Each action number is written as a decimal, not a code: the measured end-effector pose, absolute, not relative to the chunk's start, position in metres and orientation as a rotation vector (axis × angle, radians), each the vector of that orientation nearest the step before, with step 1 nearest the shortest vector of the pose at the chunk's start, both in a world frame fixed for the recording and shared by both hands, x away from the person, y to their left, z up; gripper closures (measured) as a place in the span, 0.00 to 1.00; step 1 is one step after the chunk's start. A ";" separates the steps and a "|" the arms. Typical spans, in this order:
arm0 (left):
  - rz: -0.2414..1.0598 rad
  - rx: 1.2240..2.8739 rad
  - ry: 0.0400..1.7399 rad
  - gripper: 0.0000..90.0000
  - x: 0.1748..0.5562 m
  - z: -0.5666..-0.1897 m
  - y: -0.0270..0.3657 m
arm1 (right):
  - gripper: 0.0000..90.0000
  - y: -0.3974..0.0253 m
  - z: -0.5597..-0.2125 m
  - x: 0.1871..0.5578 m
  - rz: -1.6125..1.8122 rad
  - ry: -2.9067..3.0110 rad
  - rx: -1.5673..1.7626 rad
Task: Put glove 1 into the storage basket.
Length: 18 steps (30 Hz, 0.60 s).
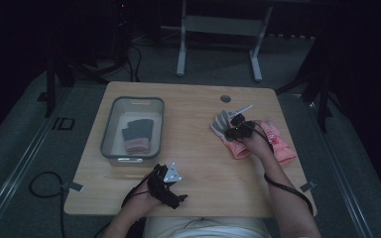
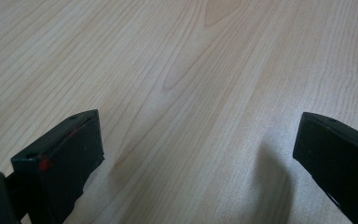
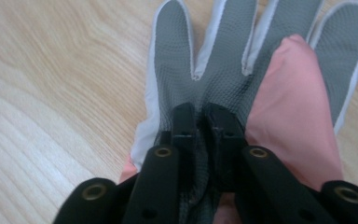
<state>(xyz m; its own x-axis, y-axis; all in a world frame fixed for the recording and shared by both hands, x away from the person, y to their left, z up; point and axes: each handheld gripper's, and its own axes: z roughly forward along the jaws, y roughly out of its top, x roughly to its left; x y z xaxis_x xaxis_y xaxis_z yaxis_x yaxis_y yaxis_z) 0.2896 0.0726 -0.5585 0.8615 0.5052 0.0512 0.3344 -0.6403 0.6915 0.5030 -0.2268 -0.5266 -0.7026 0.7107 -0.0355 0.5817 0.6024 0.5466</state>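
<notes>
Right gripper [image 3: 204, 116]: jaws drawn together and pinching a fold of the grey palm fabric of a pink-and-grey work glove [image 3: 223, 60]; in the right gripper view the glove lies palm up, grey textured fingers spread away from the jaws, white edging along the fingers, pink fabric folded over one side; in the high view the right gripper [image 1: 238, 127] sits over this glove [image 1: 226, 130] on the right half of the wooden table [image 1: 193, 163], the glove resting on the surface with its grey fingers pointing toward the far edge; a second pink glove [image 1: 279, 144] lies just beside it, toward the table's right edge. Left gripper [image 2: 198, 154]: jaws spread wide with nothing between them, bare wood grain beneath; in the high view the left gripper [image 1: 167, 186] rests near the front edge of the table, well apart from the gloves. Grey plastic bin [image 1: 110, 148]: positioned on the left half of the table; it contains a folded pink-and-grey glove [image 1: 138, 135].
</notes>
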 end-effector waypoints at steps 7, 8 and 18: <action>0.310 2.293 0.615 0.01 0.290 -0.555 0.076 | 0.98 -0.228 -0.502 0.482 0.889 2.430 1.224; 0.311 2.290 0.616 0.01 0.289 -0.555 0.076 | 0.98 -0.228 -0.494 0.478 0.927 2.398 1.253; 0.358 2.295 0.608 0.01 0.288 -0.554 0.076 | 0.99 -0.211 -0.430 0.417 1.101 2.159 1.366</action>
<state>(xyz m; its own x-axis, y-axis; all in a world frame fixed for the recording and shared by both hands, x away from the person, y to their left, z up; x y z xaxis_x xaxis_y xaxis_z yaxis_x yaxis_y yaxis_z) 0.2878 0.0757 -0.5537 0.8499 0.5213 0.0768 0.3201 -0.6266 0.7106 0.4170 -0.2111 -0.4299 -0.4693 0.8770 0.1034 0.5985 0.2298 0.7674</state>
